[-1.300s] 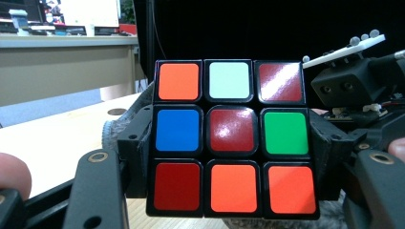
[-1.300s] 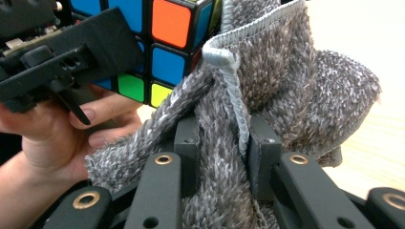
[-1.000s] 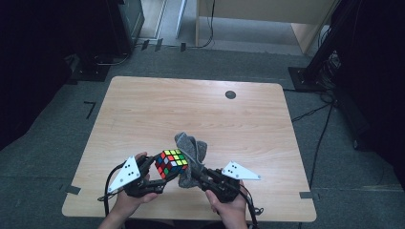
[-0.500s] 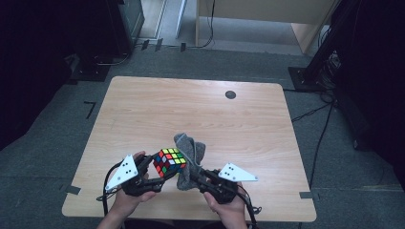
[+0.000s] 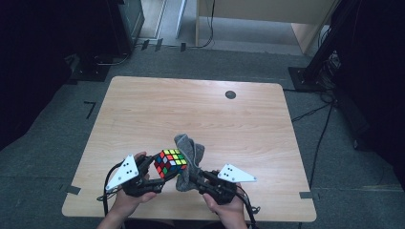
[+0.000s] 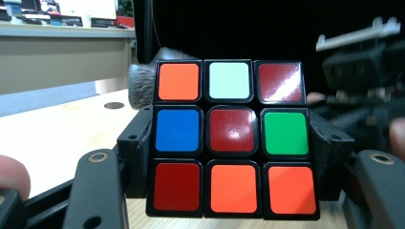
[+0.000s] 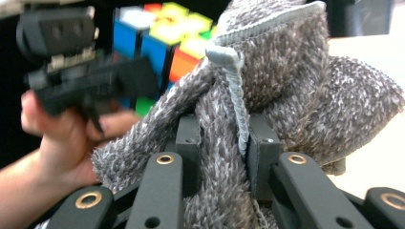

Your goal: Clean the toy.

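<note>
Grey terry cloth is being pinched in the clenched right claw and pressed against the puzzle cube, which the left claw is grasping by its sides above the counter's near edge. Wiping well means keeping the cube steady while dragging the cloth across one face at a time. The cloth is hiding the cube's far side, so the contact patch is hard to make out.
</note>
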Motion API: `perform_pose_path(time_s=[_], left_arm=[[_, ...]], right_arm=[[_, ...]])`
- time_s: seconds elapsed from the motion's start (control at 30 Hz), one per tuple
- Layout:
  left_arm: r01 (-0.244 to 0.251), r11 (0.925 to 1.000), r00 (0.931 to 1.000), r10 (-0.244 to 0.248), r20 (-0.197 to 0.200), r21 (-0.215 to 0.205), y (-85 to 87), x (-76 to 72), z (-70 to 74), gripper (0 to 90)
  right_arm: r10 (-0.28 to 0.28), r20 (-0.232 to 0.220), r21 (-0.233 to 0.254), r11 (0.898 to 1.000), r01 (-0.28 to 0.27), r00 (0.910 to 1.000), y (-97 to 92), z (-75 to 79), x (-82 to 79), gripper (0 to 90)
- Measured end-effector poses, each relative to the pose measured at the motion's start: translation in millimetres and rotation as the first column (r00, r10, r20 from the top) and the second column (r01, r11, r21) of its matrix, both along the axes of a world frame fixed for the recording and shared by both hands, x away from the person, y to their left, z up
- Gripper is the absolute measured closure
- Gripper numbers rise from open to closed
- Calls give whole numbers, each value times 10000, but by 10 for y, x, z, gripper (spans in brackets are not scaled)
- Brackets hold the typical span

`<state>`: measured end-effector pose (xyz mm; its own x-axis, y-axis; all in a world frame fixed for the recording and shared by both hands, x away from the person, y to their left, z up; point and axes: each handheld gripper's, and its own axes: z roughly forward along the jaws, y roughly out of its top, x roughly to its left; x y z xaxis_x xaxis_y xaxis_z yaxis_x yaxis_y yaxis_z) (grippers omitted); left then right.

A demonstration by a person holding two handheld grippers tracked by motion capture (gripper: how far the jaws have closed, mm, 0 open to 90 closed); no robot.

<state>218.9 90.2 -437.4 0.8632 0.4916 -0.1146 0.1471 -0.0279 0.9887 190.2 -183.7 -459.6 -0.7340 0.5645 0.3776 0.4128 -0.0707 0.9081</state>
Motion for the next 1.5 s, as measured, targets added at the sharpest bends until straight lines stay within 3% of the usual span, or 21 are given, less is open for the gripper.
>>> perform_pose_path(time_s=[0.13, 0.27, 0.37, 0.47, 0.57, 0.63, 0.73, 0.8, 0.87, 0.9, 0.97, 1.03, 1.3, 1.5], left_arm=[[-37, 9999, 10000, 37, 0, -110, 18, 5, 8, 342], [50, 10000, 10000, -51, -29, -55, 1, 0, -2, 342], [37, 10000, 10000, -37, -21, 62, 1, 0, -1, 342], [-25, 10000, 10000, 25, -58, 22, 21, 11, -2, 342], [-76, 10000, 10000, 75, -51, -9, 31, 17, -1, 342], [-40, 10000, 10000, 40, -64, -27, 25, 16, -5, 342], [74, 10000, 9999, -75, -115, -56, 11, 14, -17, 342], [81, 9999, 9998, -82, -157, -61, 15, 19, -15, 341], [-5, 9999, 9998, 1, -219, -150, 38, 32, -10, 341], [-42, 9997, 9996, 36, -269, -241, 49, 40, -8, 341], [-174, 9987, 9990, 154, -411, -475, 74, 57, -4, 341], [-272, 9972, 9982, 234, -552, -694, 80, 65, -9, 341], [-242, 9943, 9968, 160, -786, -1038, 32, 59, -35, 341], [-30, 9985, 9982, -3, -594, -544, -85, 14, -65, 341]], right_arm=[[144, 204, -352, 9993, -136, 9997, 31, 16, -11, 721], [-463, 604, 189, 9988, 452, 9971, -82, 120, -18, 721], [-326, 637, -94, 9994, 333, 9974, -35, 75, -28, 720], [277, 408, -675, 9974, -249, 9988, 69, -25, -21, 718], [336, 633, -1015, 9945, -270, 9974, 83, -21, -22, 718], [54, 933, -898, 9960, 31, 9956, 23, 37, -17, 718], [-425, 1194, -226, 9987, 455, 9919, -75, 116, -23, 718], [-268, 1134, -193, 9994, 291, 9932, -58, 99, -34, 718], [130, 986, -567, 9984, -74, 9950, 8, 41, -32, 717], [470, 704, -812, 9958, -413, 9964, 48, 5, -23, 715], [761, 673, -1340, 9887, -666, 9948, 139, -67, -32, 714], [959, 571, -1485, 9851, -865, 9938, 232, -112, -53, 714], [1017, 592, -1070, 9897, -950, 9931, 408, -93, -133, 718], [1232, 628, -956, 9885, -1169, 9904, 506, -92, -175, 718]])
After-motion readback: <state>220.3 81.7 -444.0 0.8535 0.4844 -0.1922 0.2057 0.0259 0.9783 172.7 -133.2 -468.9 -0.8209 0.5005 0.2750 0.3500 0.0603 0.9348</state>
